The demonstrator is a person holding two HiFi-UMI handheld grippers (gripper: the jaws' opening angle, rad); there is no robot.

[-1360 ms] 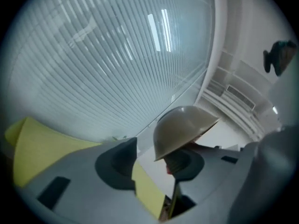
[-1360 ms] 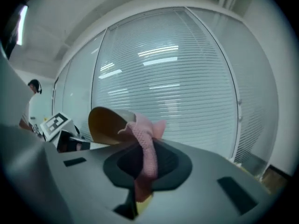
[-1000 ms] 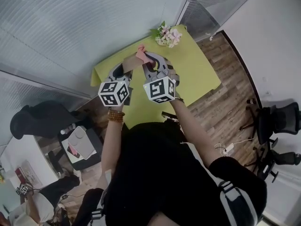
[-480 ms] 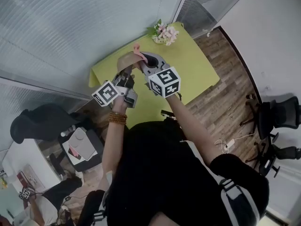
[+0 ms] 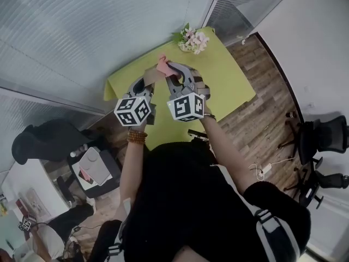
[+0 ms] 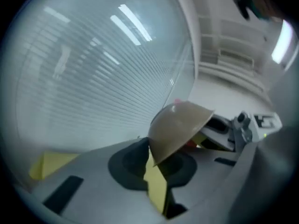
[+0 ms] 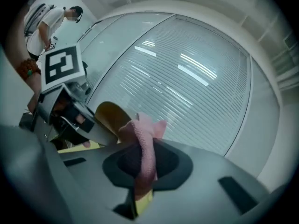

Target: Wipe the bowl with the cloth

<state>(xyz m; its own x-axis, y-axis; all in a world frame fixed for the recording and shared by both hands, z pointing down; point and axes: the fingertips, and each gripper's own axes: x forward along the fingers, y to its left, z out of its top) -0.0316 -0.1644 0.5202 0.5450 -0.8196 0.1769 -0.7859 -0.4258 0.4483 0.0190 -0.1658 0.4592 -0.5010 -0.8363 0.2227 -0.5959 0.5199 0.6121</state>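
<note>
Above the green table (image 5: 223, 81) I hold a tan bowl (image 5: 154, 74) tilted in the air. My left gripper (image 5: 146, 83) has the bowl's rim (image 6: 154, 155) between its pads, which still press on it while the jaws are opening slightly. The bowl's rounded outside (image 6: 180, 125) fills the middle of the left gripper view. My right gripper (image 5: 168, 72) pinches a pink cloth (image 7: 145, 146), and its jaws are also easing open a little. The cloth's top (image 5: 163, 64) lies against the bowl's far edge (image 7: 112, 115).
A bunch of flowers (image 5: 192, 40) stands at the table's far corner. A glass wall with blinds runs behind the table. A black office chair (image 5: 322, 138) stands on the wood floor at right. A person (image 7: 46, 22) stands far off at left.
The left gripper, tilted down to the left half a second ago, has swung back level beside the right one. Bowl and cloth stay held together above the table.
</note>
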